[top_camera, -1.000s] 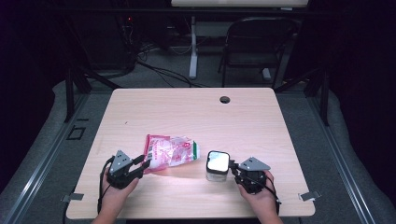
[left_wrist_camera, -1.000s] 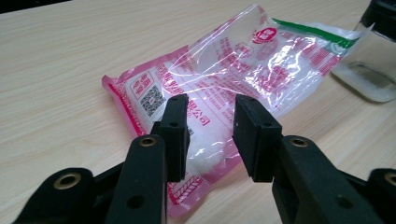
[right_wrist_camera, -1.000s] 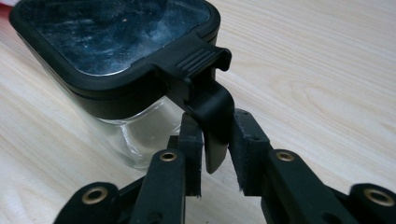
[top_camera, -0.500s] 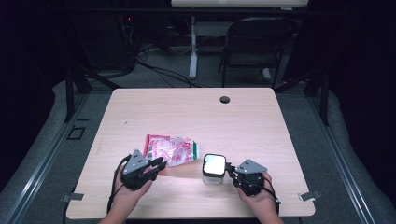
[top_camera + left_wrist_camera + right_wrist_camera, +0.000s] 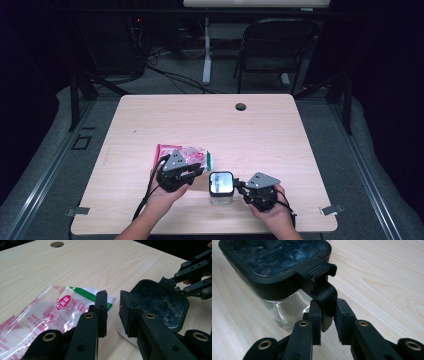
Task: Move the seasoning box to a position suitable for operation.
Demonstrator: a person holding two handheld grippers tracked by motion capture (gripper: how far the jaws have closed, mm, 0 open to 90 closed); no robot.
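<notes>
The left gripper [image 5: 192, 172] has slid right toward the jar [image 5: 221, 187], jaws slightly apart; the right gripper [image 5: 327, 315] pinches its latch [image 5: 324, 300]. Pulling could tip the unbraced jar.

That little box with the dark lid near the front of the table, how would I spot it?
On the wooden table, look at the near edge, between the two hands. The box stands just right of a pink and clear plastic bag, with the right gripper at its lid latch. Its black-rimmed lid over a clear body sets it apart.
</notes>
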